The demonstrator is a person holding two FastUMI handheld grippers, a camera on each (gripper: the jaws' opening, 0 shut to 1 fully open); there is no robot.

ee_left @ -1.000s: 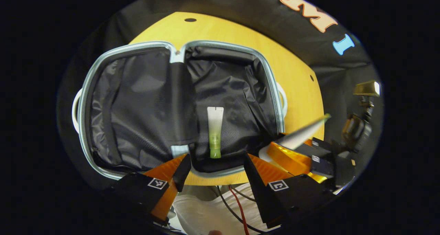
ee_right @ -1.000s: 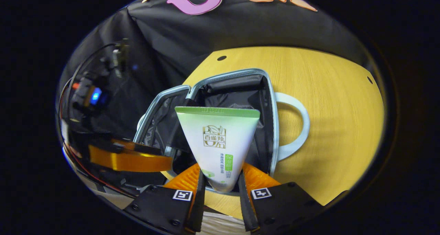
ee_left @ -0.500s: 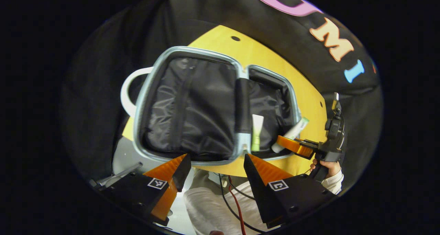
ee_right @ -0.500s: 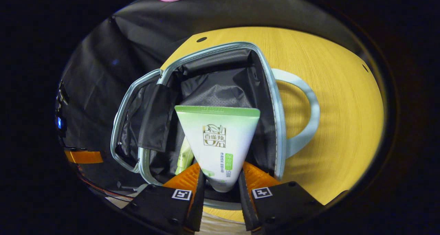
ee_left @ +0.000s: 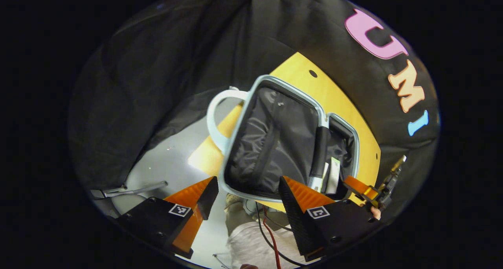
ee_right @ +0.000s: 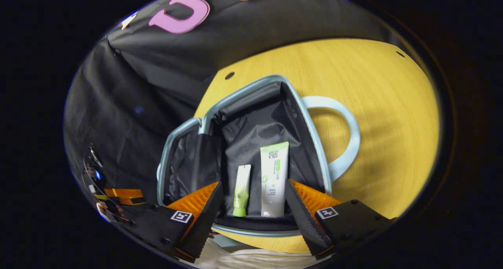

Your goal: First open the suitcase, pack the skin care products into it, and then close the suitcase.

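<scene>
Suitcase point(ee_right: 314, 151), small, pale-blue-rimmed and black-lined, lies open flat on the round yellow wooden table point(ee_right: 373, 84). Two skin care tubes rest side by side in its right half: a slim white-and-green tube point(ee_right: 241, 190) and a wider white tube with a green end point(ee_right: 274, 184). Right gripper point(ee_right: 253, 200), released, hangs just above them; left gripper point(ee_left: 246, 192), also spread and empty, hangs off the table's edge. Risk, judged: the loose tubes may slide toward the hinge or rim as the lid folds over, jamming the closure.
</scene>
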